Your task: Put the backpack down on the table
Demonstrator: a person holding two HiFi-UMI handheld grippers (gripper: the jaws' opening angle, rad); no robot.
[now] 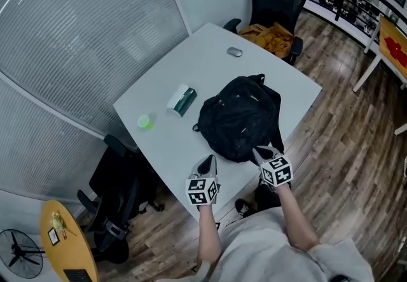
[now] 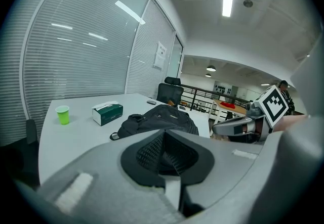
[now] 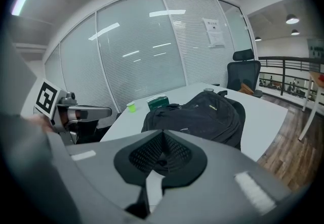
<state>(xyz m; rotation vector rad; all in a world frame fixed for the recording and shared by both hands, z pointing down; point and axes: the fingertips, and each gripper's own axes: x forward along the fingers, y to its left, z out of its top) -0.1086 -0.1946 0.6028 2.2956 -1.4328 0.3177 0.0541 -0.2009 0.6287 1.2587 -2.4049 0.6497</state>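
A black backpack (image 1: 241, 118) lies flat on the white table (image 1: 191, 58), toward its near right side; it also shows in the left gripper view (image 2: 161, 118) and the right gripper view (image 3: 202, 114). My left gripper (image 1: 208, 161) hovers over the near table edge, left of the backpack, shut with nothing in it. My right gripper (image 1: 262, 153) sits at the backpack's near edge, shut and holding nothing; whether it touches the fabric I cannot tell. Each gripper sees the other: the right gripper (image 2: 230, 128) and the left gripper (image 3: 98, 113).
A green cup (image 1: 145, 122), a green and white tissue box (image 1: 182, 100) and a grey mouse (image 1: 234, 52) rest on the table. A black chair (image 1: 275, 0) holding something orange stands at the far end. Another chair (image 1: 121, 185) is at the left. Glass walls with blinds run along the left.
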